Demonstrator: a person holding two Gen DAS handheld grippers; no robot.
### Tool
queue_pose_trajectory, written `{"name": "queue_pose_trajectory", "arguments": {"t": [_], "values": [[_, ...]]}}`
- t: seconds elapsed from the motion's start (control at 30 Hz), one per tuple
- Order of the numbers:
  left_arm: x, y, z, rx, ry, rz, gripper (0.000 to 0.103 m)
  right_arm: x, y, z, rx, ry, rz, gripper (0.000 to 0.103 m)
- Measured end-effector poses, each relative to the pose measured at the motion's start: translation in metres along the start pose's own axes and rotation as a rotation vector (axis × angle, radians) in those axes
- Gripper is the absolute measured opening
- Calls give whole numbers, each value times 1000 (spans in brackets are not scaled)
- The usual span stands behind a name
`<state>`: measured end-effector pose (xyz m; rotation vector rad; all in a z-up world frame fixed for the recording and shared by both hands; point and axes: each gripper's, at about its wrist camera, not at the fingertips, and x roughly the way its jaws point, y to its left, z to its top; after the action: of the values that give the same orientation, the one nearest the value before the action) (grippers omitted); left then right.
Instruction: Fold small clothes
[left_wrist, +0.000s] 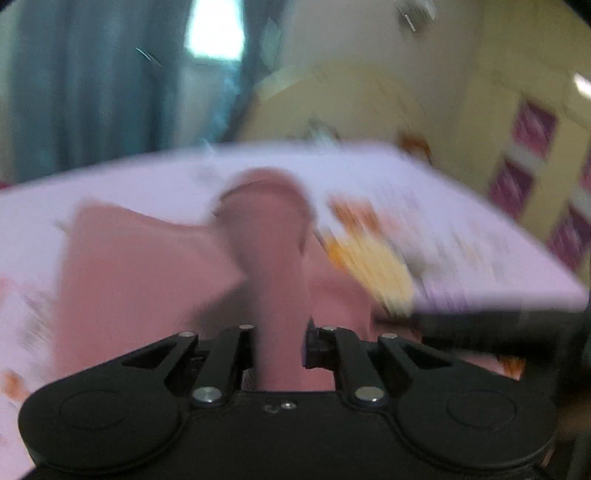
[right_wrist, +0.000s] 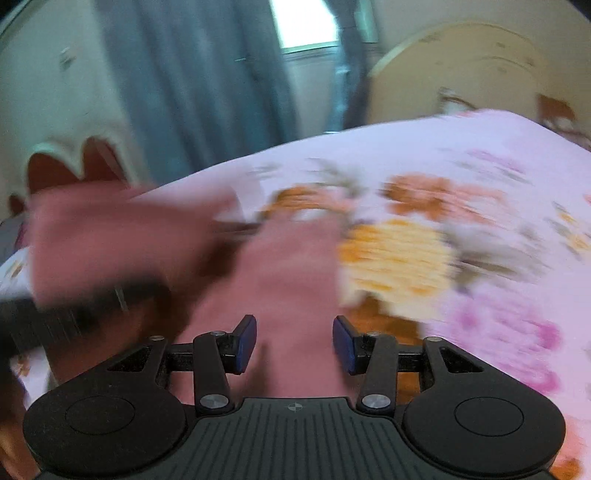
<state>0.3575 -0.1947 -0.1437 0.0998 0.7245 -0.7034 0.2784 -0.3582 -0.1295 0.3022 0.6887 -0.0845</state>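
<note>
The left gripper (left_wrist: 279, 347) pinched a fold of the pink garment (left_wrist: 147, 273) at lower centre, carrying it mid-fold over the floral bedsheet (left_wrist: 461, 221). The right gripper (right_wrist: 294, 345) stood open above the cloth in the lower middle; next, I judged, it needed to pin the cloth down

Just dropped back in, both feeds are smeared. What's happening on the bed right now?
A small dusty-pink cloth garment lies on the floral pink bedsheet. The left gripper is shut on a bunched strip of it, which rises up in front of the camera. The right gripper hangs open over another part of the garment, its blue-padded fingers apart and holding nothing. Both views are motion-blurred, so the fold's progress is unclear.
</note>
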Motion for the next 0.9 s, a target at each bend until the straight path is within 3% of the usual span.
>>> {"name": "queue_pose_trajectory", "arguments": {"t": [0.07,0.17,0.23,0.3,0.5,0.7,0.73,0.77,0.9], "values": [[5,-16,-15,79,10,14,22,-8,-15,2,31,-16,4,46],[-10,-22,-22,98,20,-18,31,-14,-21,11,75,-29,76,46],[-23,-21,-23,113,32,-50,50,-12,-16,17,101,-23,154,46],[-37,-18,-25,150,26,-42,58,-6,-7,22,112,-13,213,46],[-71,16,-26,81,-8,58,59,34,15,29,78,62,269,46],[-72,62,-22,-65,-15,181,59,63,14,23,96,131,240,45],[-72,66,-22,-79,-17,192,59,64,13,22,102,138,251,40],[-73,69,-21,-90,-18,202,59,68,15,21,96,150,262,18],[-67,77,-17,-136,-23,218,59,69,23,23,60,155,251,12]]}}
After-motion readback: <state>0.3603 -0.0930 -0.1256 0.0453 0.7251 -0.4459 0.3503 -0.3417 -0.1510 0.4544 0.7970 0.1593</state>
